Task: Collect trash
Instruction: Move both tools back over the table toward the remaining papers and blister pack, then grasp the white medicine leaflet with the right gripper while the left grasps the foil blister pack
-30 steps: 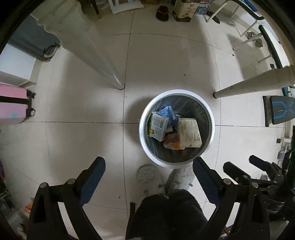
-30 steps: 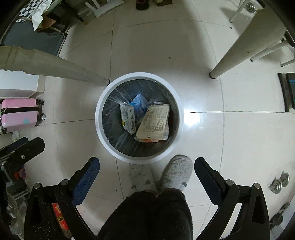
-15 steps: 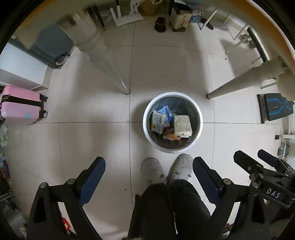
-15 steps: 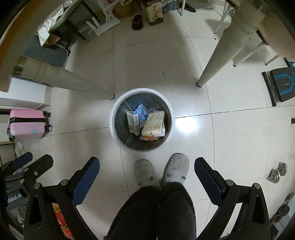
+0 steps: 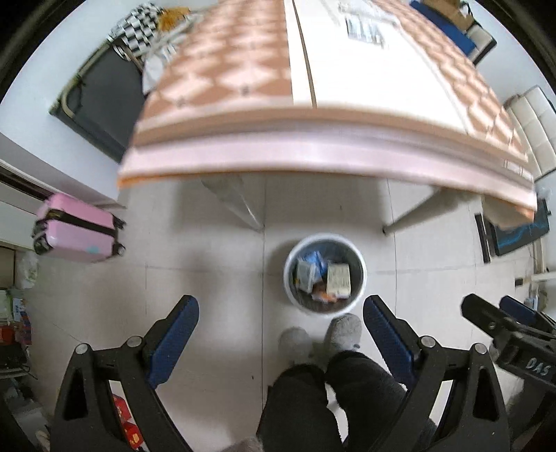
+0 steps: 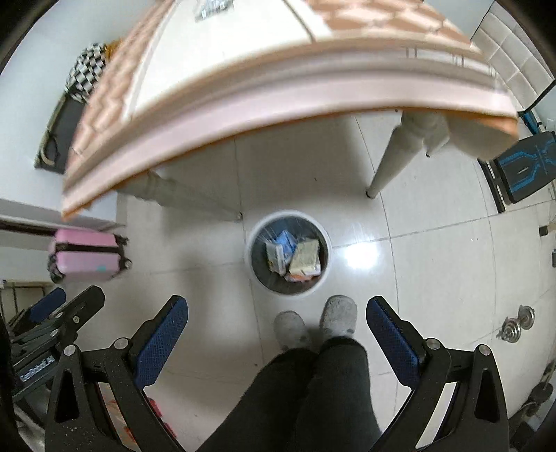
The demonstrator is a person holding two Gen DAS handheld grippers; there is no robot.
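Note:
A white round trash bin [image 5: 361,269] with a dark liner stands on the tiled floor far below, by the person's grey slippers [image 5: 342,330]. It holds a cream box [image 5: 338,278], a white carton [image 5: 305,276] and a blue wrapper [image 5: 314,257]. The bin also shows in the right wrist view [image 6: 321,255]. My left gripper [image 5: 281,328] is open and empty, high above the floor. My right gripper [image 6: 278,325] is open and empty, beside it. A paper sheet [image 5: 366,27] lies on the table top.
A table [image 5: 312,153] with a peach checked top and a pale rim fills the upper view, its legs [image 6: 392,160] near the bin. A pink suitcase [image 5: 78,227] stands at the left. A black and blue bench [image 6: 521,167] is at the right.
Both grippers have risen from close above the bin to above table height. The bin looks smaller and the table top has come into view. Both stay open.

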